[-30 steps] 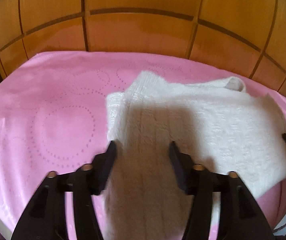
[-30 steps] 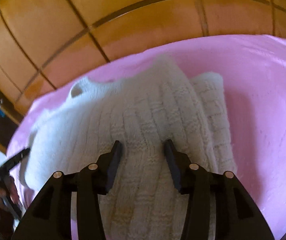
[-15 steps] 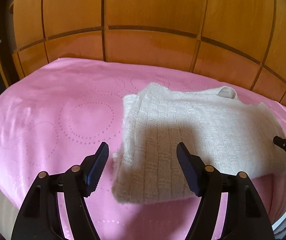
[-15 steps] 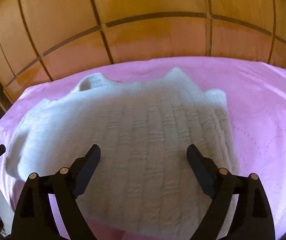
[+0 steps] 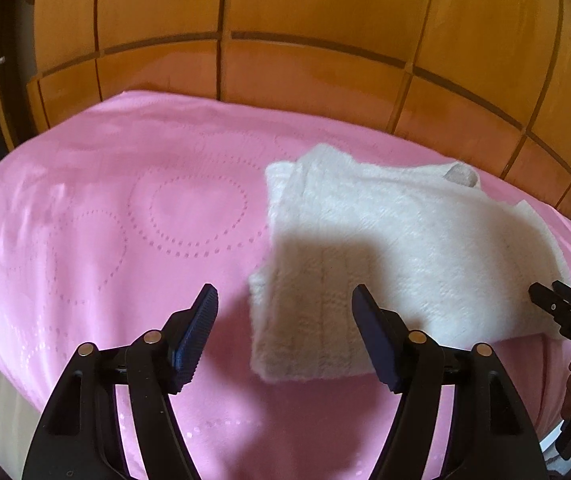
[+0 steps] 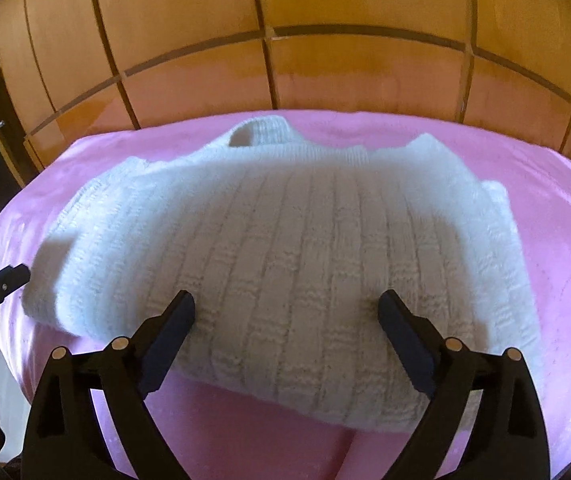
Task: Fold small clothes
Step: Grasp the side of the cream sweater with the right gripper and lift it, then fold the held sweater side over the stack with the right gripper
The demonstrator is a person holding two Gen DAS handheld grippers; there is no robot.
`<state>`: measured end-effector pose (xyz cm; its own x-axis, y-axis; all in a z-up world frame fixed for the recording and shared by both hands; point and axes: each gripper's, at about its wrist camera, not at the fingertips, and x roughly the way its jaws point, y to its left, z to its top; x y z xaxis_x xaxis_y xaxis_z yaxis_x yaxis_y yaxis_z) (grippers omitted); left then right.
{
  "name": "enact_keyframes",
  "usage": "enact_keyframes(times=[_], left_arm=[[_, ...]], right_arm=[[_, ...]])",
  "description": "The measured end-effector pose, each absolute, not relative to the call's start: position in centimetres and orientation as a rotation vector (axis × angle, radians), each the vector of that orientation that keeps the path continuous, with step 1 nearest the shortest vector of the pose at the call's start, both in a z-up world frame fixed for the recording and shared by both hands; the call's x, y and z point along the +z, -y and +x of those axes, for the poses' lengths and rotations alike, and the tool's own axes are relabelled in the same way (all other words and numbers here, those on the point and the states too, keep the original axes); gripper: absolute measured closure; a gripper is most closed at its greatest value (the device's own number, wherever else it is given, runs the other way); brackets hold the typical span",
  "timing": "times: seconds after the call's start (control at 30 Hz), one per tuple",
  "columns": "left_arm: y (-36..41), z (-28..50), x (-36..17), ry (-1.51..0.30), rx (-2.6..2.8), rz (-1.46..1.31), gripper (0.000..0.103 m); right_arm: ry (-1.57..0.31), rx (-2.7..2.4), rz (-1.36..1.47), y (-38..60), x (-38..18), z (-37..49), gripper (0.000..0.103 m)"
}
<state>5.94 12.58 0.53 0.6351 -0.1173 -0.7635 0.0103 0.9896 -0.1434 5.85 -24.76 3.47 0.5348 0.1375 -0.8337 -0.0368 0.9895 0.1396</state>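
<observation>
Sweater lying folded on pink bedspread, both grippers open and empty

Knitwear is occupying the middle of both views: a small white sweater (image 5: 397,248), ribbed and fuzzy, is lying folded into a thick, roughly rectangular bundle on a pink bedspread (image 5: 125,216). The bedspread is looking smooth and faintly shiny, with dotted circles stitched across it. Behind it, a glossy orange-brown wooden panel wall (image 5: 285,40) is running across the background, divided by darker grooves into rectangles.

The left gripper (image 5: 285,320) is hanging with its jaws spread wide and gripping nothing; its ridged blue pads (image 5: 199,332) are flanking the near left corner of the bundle, apart from the knit. The right gripper (image 6: 287,330) is likewise standing wide open and empty, its fingers framing the near edge of the sweater (image 6: 285,248).

The left wrist view is showing the stacked layers along the bundle's left edge, a large bare stretch of the bedspread with its dotted pattern, and the tip of the other gripper at the right margin. The right wrist view is showing instead the ribbed collar (image 6: 261,132) at the far side, the vertical cable ribs across the top layer, and a folded sleeve edge sticking out on the right
</observation>
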Motion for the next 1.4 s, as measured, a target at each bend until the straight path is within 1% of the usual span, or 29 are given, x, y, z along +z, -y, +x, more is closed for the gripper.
enact_keyframes(times=[0.03,0.1,0.13,0.2,0.27,0.4,0.57,0.77,0.97,1.07,1.13,1.2,1.27,1.33,1.37,1.4], left_arm=[[-12.6,5.9,0.2,-0.889,-0.069,-0.129,0.044],[-12.9,6.2,-0.8,-0.926,-0.031,-0.106,0.047],[-13.1,6.4,-1.3,-0.948,-0.02,-0.109,0.051],[-13.6,6.9,-2.6,-1.002,-0.007,-0.143,0.051],[-14.3,6.9,-3.1,-1.012,-0.003,-0.191,0.051],[-14.1,6.3,-2.2,-0.977,0.013,-0.17,0.051],[-14.6,5.0,-0.4,-0.911,0.022,-0.212,0.051],[-14.7,4.5,1.1,-0.872,-0.004,-0.25,0.051],[-11.7,4.1,1.8,-0.846,-0.104,-0.171,0.051],[-9.9,4.1,1.6,-0.859,-0.162,-0.137,0.051],[-9.0,4.1,1.4,-0.871,-0.182,-0.117,0.051],[-8.2,4.3,1.1,-0.883,-0.202,-0.1,0.051],[-7.6,4.6,0.8,-0.894,-0.212,-0.088,0.051],[-7.2,5.2,0.4,-0.913,-0.216,-0.084,0.051],[-7.1,5.5,0.1,-0.923,-0.218,-0.087,0.051],[-7.1,5.8,-0.3,-0.941,-0.226,-0.087,0.051]], right_arm=[[-1.007,0.102,0.111,24.8,3.2,5.9,0.008],[-1.028,0.105,0.113,25.1,2.3,6.1,0.006],[-1.029,0.106,0.114,25.1,2.1,6.1,0.006],[-1.031,0.105,0.114,25.1,2.0,6.1,0.005],[-1.039,0.114,0.112,25.0,2.5,6.3,0.005],[-1.008,0.121,0.187,27.4,4.6,6.1,0.005],[-0.926,-0.011,0.339,34.3,6.9,5.0,0.005],[-0.923,-0.167,0.582,42.3,5.0,3.1,0.005],[-0.956,-0.099,0.724,42.9,2.3,2.8,0.006],[-0.959,-0.052,0.722,42.1,1.9,3.2,0.008],[-0.967,-0.018,0.724,41.6,1.7,3.6,0.015],[-0.983,0.017,0.723,41.3,1.5,4.0,0.026],[-0.999,0.038,0.713,40.5,1.3,4.4,0.029],[-1.007,0.043,0.697,40.1,1.2,4.5,0.037],[-1.013,0.043,0.695,40.0,1.0,4.7,0.045],[-1.021,0.046,0.693,40.0,1.0,4.8,0.06]])
